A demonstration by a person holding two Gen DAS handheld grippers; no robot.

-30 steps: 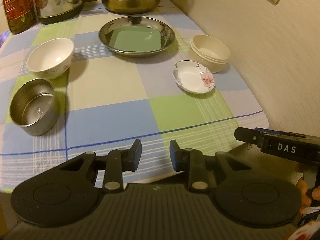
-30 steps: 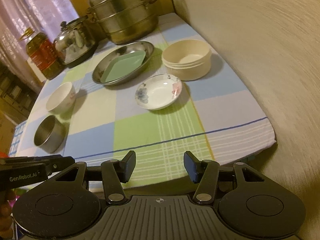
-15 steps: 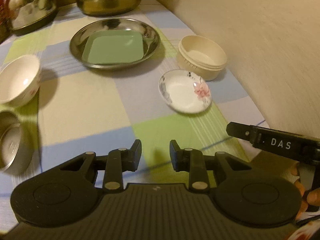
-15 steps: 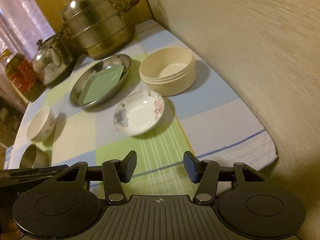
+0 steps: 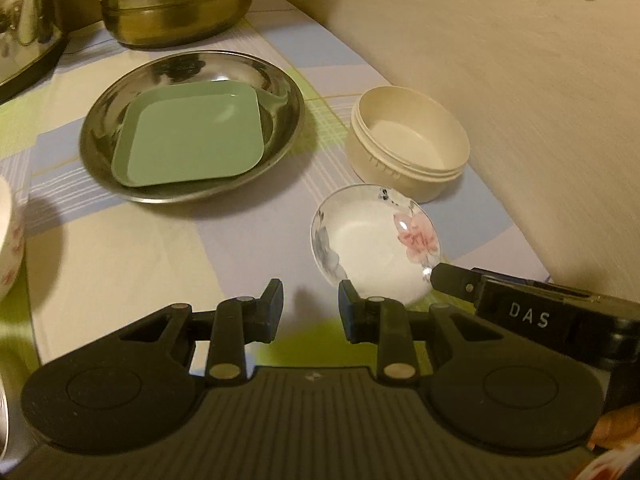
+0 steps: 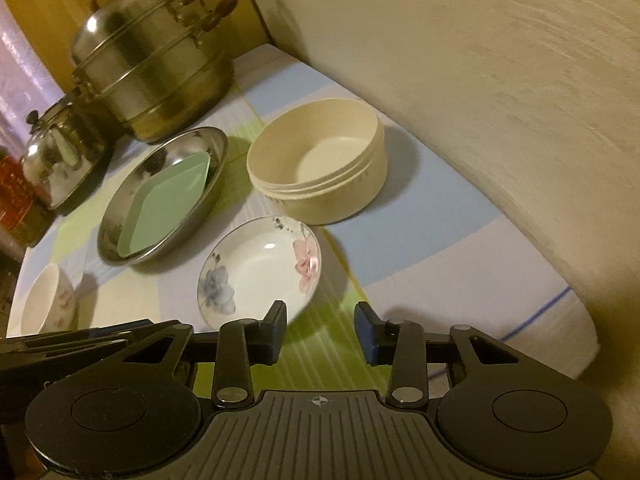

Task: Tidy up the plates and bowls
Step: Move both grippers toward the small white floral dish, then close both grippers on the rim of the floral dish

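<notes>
Floral saucer (image 6: pixel 260 272) on the table (image 6: pixel 420 216), both claws, left (image 5: pixel 310 306) and right (image 6: pixel 320 332), spread apart, low at its near rim.

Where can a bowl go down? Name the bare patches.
Bare cloth lies between the steel round plate, the white floral ceramic bowl and the floral white saucer. Crowded: saucer against the cream plastic tub.
</notes>
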